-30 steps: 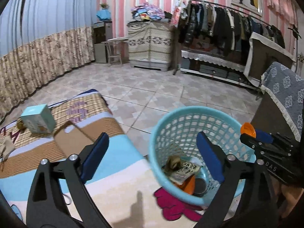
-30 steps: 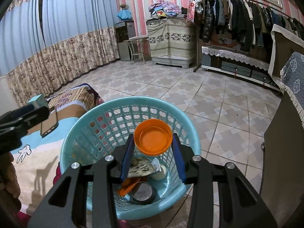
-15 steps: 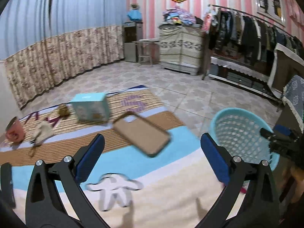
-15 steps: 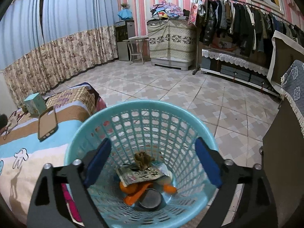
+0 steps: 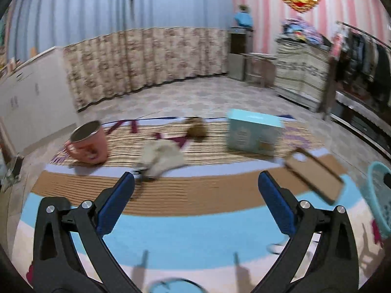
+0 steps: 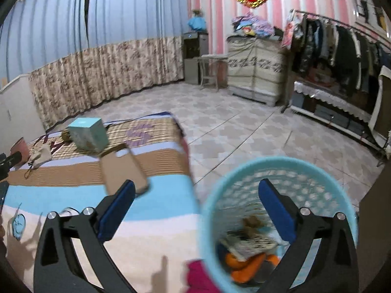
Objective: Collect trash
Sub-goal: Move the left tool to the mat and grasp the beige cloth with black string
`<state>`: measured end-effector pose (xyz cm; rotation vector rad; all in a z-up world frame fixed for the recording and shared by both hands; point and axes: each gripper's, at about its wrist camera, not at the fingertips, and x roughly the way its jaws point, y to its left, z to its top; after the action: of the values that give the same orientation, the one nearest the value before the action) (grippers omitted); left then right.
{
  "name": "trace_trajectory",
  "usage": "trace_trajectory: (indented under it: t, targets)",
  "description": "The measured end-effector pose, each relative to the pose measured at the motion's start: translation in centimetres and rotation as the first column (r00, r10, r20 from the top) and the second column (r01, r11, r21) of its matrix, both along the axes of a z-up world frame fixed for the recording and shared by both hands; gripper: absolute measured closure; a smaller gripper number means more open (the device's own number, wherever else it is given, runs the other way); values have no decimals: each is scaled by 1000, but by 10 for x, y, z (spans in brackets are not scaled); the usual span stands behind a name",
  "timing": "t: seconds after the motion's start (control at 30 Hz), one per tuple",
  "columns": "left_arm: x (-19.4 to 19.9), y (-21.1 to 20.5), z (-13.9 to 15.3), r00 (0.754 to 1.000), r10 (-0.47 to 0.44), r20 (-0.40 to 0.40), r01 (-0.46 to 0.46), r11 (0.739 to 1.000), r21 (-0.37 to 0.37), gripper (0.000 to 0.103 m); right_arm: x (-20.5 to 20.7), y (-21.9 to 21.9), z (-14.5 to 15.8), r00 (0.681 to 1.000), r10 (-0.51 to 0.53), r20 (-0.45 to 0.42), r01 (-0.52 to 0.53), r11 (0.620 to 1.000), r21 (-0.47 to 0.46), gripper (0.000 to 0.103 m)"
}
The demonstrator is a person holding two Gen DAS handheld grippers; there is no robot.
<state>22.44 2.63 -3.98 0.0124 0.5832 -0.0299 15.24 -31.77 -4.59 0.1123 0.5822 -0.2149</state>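
My left gripper point(image 5: 195, 178) is open and empty above a striped bed cover point(image 5: 195, 232). Ahead of it lie a crumpled beige wad point(image 5: 162, 156), a brown clump point(image 5: 195, 129), a pink cup point(image 5: 89, 144), a teal box point(image 5: 254, 131) and a brown phone case point(image 5: 315, 175). The teal basket point(image 5: 377, 195) shows at the right edge. My right gripper point(image 6: 196, 185) has its jaws opening with nothing between them. It straddles the rim of the basket point(image 6: 281, 161), which holds orange pieces point(image 6: 244, 263), printed paper point(image 6: 246, 241) and a brown clump point(image 6: 251, 222).
The phone case point(image 6: 124, 168) and teal box point(image 6: 88, 134) lie left of the basket on the bed. A magenta cloth point(image 6: 198, 276) sits at the basket's foot. Tiled floor point(image 6: 244, 127) stretches to a covered cabinet point(image 6: 254, 68) and a clothes rack point(image 6: 342, 48).
My right gripper opened and let the orange lid fall into the basket, then swung left. My left gripper swept left from the basket to over the bed.
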Motion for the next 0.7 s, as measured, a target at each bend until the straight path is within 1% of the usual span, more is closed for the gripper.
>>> trace_trajectory:
  t: [0.1,0.17,0.27,0.33,0.4,0.47,0.5,0.57,0.6,0.63,0.67,0.7]
  targets:
    - [24,28,-9,999,44,-26,-44,999,-13,5,18,24,1,999,29,16,-29,999,30,5]
    - [43,42,-17,996,71,-54,-71,997,1,5,30,37,2,999,31,17,-31,999,26,5]
    - [75,55,-31,989,104,-107,-101,994,28,6,49,59,3,998,66,2,-66,998,3,5]
    - [91,61,-40,984,107,-141,-105,994,21,7,62,69,1,995,99,-15,-99,995,6,5]
    - [107,66,-49,982,83,-172,-83,997,3,11,77,81,-5,993,109,-52,-108,994,12,5]
    - [115,64,-57,977,70,-202,-70,998,6,22,89,88,-8,990,121,-71,-119,993,20,5]
    - [122,66,-63,970,51,-238,-54,998,-9,26,95,93,-9,989,129,-76,-128,991,28,5]
    - [127,70,-70,960,11,-281,-28,998,-58,42,104,101,-11,986,148,-79,-145,989,39,5]
    - [129,73,-72,957,-11,-290,-14,996,-87,44,109,107,-12,984,155,-85,-152,988,38,5]
    - [129,75,-71,959,-24,-283,-5,995,-103,51,114,113,-13,983,160,-90,-157,987,38,5]
    - [128,76,-72,960,-40,-276,8,993,-114,64,120,121,-14,981,169,-94,-166,985,40,5]
    - [127,76,-71,961,-52,-270,21,993,-117,68,123,127,-16,980,176,-96,-172,984,44,5]
